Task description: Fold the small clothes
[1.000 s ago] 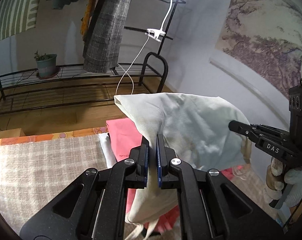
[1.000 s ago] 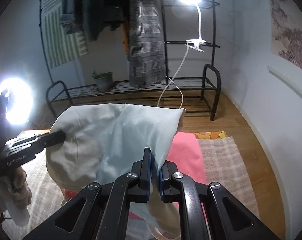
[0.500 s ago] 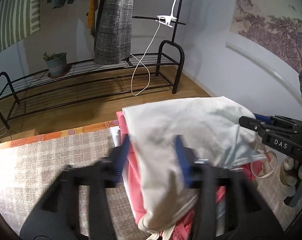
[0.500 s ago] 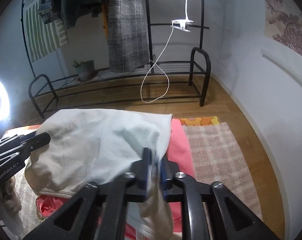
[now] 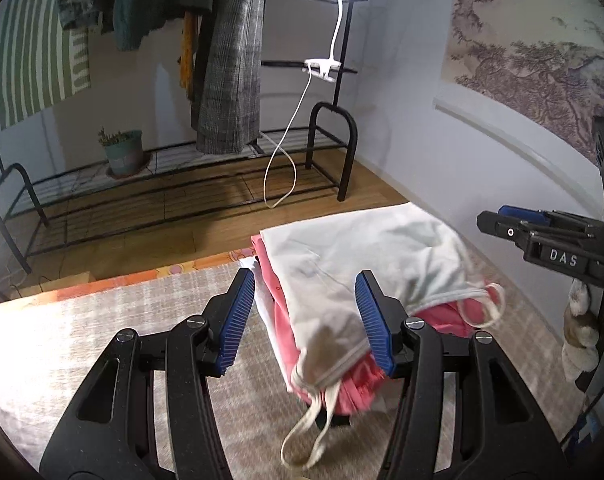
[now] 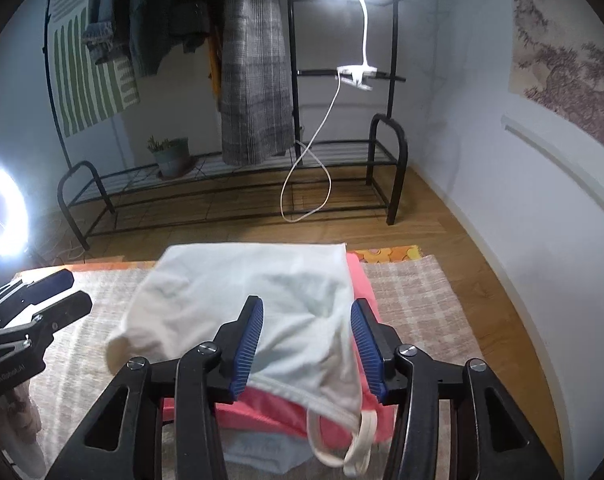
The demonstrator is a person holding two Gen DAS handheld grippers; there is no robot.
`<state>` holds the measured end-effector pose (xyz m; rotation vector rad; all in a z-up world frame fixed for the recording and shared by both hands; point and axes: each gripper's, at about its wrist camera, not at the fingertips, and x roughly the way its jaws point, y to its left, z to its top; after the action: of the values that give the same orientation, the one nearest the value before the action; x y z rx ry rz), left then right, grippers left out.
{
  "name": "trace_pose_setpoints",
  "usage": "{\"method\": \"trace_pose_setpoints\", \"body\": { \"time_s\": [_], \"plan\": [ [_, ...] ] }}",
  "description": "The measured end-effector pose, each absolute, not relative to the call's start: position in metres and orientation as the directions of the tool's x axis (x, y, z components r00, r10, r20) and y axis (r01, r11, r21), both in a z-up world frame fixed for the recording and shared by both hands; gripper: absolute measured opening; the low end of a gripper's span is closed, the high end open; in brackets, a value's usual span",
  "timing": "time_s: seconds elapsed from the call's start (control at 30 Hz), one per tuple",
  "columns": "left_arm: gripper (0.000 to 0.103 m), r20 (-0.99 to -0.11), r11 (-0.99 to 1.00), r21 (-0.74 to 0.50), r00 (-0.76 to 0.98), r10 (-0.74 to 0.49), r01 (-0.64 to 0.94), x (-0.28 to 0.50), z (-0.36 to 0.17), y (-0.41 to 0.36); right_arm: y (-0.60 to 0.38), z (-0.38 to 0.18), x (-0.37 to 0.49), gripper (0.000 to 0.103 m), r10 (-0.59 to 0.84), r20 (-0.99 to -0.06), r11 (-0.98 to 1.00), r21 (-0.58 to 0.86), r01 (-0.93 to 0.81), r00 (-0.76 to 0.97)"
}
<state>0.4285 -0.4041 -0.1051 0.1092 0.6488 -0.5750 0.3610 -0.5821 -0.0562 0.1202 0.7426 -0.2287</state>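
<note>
The left gripper (image 5: 305, 316) has its blue-padded fingers (image 5: 238, 316) spread wide with nothing clamped between them. The right gripper (image 6: 306, 344) is spread just as wide and also grips nothing. Between and beyond both sets of fingers lies the white top (image 6: 254, 296), folded and resting on the pink garment (image 6: 366, 280), its straps (image 6: 358, 456) trailing off the near edge of that pink garment. A pale cloth (image 6: 258, 452) shows under the pink garment's near side. The whole pile sits on the checked blanket (image 5: 102, 320). Beyond the pile stands a black clothes rack (image 6: 230, 184), with a potted plant (image 6: 172, 156) on its lower shelf and a clip lamp (image 6: 356, 74) on its frame.
</note>
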Motion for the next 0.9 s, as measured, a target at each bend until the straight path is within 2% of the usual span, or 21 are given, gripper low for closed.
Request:
{"method": "trace_pose_setpoints", "body": {
  "time_s": [0.23,0.37,0.57,0.67,0.8,0.9],
  "plan": [
    [0.054,-0.544,0.833,-0.086,0.675,-0.498,0.546,0.376,-0.059,-0.368,-0.556,-0.002,0.314,0.049,-0.174,-0.629,0.963,0.052,0.264,0.758],
    [0.054,-0.507,0.838,-0.069,0.704,-0.497,0.541,0.34,-0.035,-0.341,-0.534,0.026,0.282,0.06,-0.173,-0.6,0.963,0.064,0.262,0.781],
    [0.054,-0.477,0.836,-0.07,0.717,-0.508,0.545,0.286,-0.008,-0.299,-0.501,0.054,0.23,0.07,-0.15,-0.571,0.962,0.103,0.252,0.807],
    [0.063,-0.453,0.831,-0.062,0.727,-0.516,0.552,0.257,0.002,-0.284,-0.478,0.068,0.201,0.077,-0.164,-0.552,0.965,0.083,0.249,0.818],
    [0.066,-0.423,0.82,-0.048,0.732,-0.534,0.571,0.217,0.012,-0.264,-0.452,0.081,0.167,0.083,-0.195,-0.526,0.963,0.06,0.264,0.828],
    [0.076,-0.411,0.815,-0.046,0.732,-0.543,0.578,0.195,0.016,-0.252,-0.437,0.087,0.143,0.088,-0.21,-0.522,0.959,0.057,0.279,0.827]
  ]
}}
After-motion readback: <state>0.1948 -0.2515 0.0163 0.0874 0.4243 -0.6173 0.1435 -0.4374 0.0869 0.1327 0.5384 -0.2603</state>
